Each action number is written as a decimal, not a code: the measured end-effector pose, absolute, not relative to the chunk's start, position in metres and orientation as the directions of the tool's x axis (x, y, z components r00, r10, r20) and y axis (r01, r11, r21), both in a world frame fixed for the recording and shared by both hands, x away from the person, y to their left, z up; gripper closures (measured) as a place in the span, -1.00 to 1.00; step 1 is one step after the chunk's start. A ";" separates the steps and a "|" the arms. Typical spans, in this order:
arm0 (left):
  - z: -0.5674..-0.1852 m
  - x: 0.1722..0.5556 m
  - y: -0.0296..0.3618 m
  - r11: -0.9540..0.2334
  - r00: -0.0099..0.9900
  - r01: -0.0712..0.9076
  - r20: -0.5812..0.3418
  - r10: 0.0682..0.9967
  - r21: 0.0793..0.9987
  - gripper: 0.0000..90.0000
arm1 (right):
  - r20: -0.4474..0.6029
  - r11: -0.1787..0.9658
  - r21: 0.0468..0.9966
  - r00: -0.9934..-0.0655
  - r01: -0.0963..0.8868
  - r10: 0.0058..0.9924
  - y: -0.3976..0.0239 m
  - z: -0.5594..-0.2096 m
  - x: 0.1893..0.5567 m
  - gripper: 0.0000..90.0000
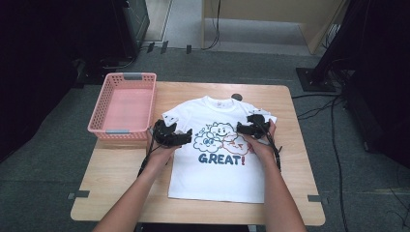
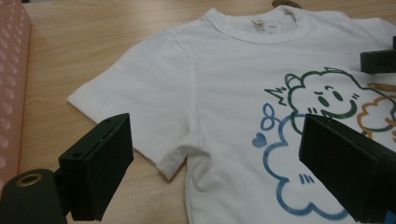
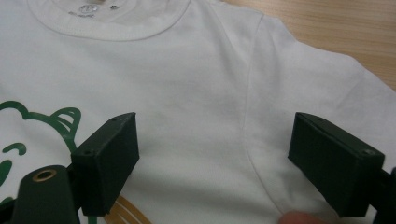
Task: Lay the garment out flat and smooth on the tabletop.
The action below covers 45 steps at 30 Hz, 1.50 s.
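Both grippers, left gripper (image 1: pixel 186 135) and right gripper (image 1: pixel 240 128), are held released over the white T-shirt (image 1: pixel 217 169). A pink basket (image 1: pixel 126 83) is seen at 10 o'clock; nothing is blocked.

Bare forearms, no sleeves visible. Left claw (image 1: pixel 186 135): black body, two blocky black rectangular jaws with small screw holes, brass-ringed hole on the mount at 7 o'clock, black cable trailing. Right claw (image 1: pixel 240 127): same black build, black cable along the forearm.
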<state>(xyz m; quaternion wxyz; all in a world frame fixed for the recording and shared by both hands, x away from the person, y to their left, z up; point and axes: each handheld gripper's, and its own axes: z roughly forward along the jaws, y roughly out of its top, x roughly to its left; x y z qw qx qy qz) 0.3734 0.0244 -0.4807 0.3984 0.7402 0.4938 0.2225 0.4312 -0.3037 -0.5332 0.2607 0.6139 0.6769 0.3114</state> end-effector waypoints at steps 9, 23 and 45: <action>-0.487 0.344 0.040 -0.212 0.420 0.512 -0.028 0.907 0.832 -0.77 | 0.029 0.053 0.741 -0.110 0.669 0.994 -0.304 -0.533 0.431 -0.64; -0.499 0.317 0.074 -0.229 0.399 0.517 0.004 0.917 0.825 -0.77 | 0.027 0.055 0.742 -0.112 0.669 0.993 -0.304 -0.533 0.431 -0.64; -0.520 0.276 0.131 -0.243 0.346 0.546 0.048 0.937 0.802 -0.77 | 0.026 0.049 0.741 -0.102 0.669 0.994 -0.304 -0.533 0.429 -0.64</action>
